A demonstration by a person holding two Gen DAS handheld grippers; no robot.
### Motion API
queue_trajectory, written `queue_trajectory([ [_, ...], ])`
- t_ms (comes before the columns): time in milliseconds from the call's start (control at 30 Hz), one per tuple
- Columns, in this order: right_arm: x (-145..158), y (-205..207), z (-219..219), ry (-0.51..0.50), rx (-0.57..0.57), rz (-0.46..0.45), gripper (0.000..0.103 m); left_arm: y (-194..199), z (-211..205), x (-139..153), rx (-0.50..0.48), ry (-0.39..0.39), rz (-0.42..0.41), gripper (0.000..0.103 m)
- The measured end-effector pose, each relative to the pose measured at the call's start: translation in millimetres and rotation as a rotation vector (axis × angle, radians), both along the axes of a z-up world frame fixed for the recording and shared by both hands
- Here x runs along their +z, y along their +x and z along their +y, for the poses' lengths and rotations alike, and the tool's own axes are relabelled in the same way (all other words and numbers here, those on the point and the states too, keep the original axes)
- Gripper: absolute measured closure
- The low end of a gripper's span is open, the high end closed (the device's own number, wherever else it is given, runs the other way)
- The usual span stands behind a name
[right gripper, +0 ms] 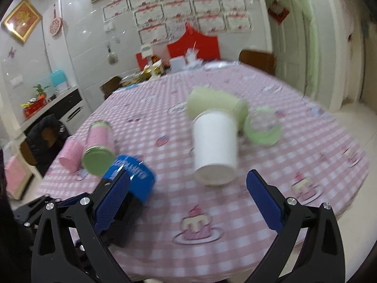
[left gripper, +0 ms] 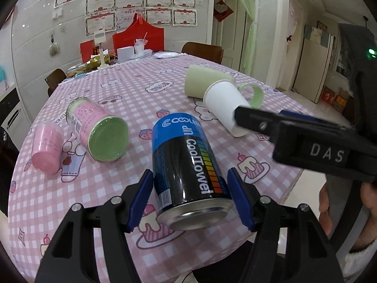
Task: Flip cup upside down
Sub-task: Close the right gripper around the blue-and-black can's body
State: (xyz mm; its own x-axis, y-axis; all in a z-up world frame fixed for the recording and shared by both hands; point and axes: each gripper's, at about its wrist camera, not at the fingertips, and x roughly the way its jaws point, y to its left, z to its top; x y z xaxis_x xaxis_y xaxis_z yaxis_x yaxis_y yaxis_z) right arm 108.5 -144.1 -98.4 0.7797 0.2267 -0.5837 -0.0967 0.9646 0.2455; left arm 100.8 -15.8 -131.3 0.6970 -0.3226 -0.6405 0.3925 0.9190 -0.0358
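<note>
A round table point(left gripper: 132, 89) wears a pink checked cloth with cakes and strawberries drawn on it. The white paper cup point(left gripper: 225, 107) lies on its side a bit right of the middle, with its open mouth pointing to the near edge. In the right wrist view the same cup point(right gripper: 215, 146) lies straight ahead, and it looks blurry.

The left gripper point(left gripper: 190, 194) has its two blue pads on either side of a blue and black can point(left gripper: 188, 165) marked "CoolTowel". The pads sit right by the can's sides, but I cannot tell if they squeeze it — a thin gap seems to show on each side. The can leans away, with its shiny round end near the camera.

The right gripper point(right gripper: 188, 200) is spread wide and holds nothing. The cup's mouth sits just beyond its tips, between them. In the left wrist view one black finger of this gripper point(left gripper: 259, 120) crosses in front of the cup — if it touches, I cannot tell.

Behind the cup lies a pale green cup point(left gripper: 205, 81) on its side, and a green ring-shaped lid point(left gripper: 254, 93) rests to the right. On the left lie a pink jar with a green lid point(left gripper: 99, 129) and a small pink cup point(left gripper: 47, 149), side by side.
</note>
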Motion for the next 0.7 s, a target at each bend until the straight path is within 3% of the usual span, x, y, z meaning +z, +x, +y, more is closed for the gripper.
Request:
queue_trajectory([
  [100,-5.6,6.7,0.3,0.071,0.007,0.063,0.008,1.9,3.5,0.5,-0.001,-0.012,0.0,0.038],
  [167,-7.3,10.6,-0.3,0.111,0.01,0.096,0.008,0.8,6.0,0.1,-0.011,-0.037,0.004,0.031],
  [333,-5.0,16.1,2.8,0.185,0.019,0.148,0.008,1.5,11.5,-0.7,0.003,-0.061,0.009,0.031],
  [500,-1.8,21.5,13.5,0.191,0.021,0.169,0.008,-2.4,23.4,7.7,0.017,-0.101,-0.012,0.031],
  [700,-8.4,31.4,24.2,0.24,0.072,0.222,0.008,-5.2,48.4,18.7,0.11,-0.136,-0.046,0.031],
])
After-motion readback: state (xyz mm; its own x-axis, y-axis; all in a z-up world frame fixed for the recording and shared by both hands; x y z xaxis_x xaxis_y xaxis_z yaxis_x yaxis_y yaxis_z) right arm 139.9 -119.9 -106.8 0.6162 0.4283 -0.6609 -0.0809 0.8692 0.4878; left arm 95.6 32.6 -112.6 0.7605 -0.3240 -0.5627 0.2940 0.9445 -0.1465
